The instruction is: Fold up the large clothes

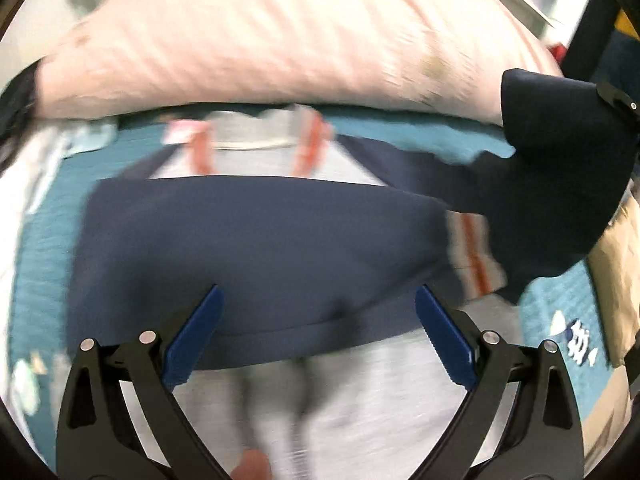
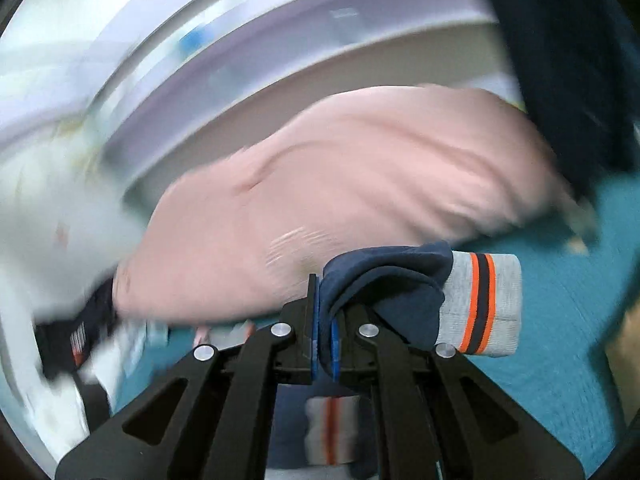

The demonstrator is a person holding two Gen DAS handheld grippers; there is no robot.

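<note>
Clearly the right hand-held gripper (image 2: 324, 336) pinches the navy sleeve (image 2: 384, 280) by its striped cuff (image 2: 484, 304) (raised above the bed (image 2: 560, 360)), while the left hand-held gripper (image 1: 318, 332) gapes empty above the sweatshirt (image 1: 256, 248).

Pink pillow (image 1: 280, 40) lies on teal bedspread (image 2: 560, 340)

Left wrist view, as I see it: my left gripper (image 1: 318, 334), blue-padded jaws spread wide at lower centre, nothing between them. Navy and grey sweatshirt with orange-striped trim (image 1: 256, 248) spread mid-frame on a teal textured bedspread (image 1: 38, 248). One navy sleeve (image 1: 560, 168) lifted at right, held by the right gripper's black tip at the frame edge. Pale pink pillow (image 1: 272, 40) across the top. Everything motion-blurred.
</note>
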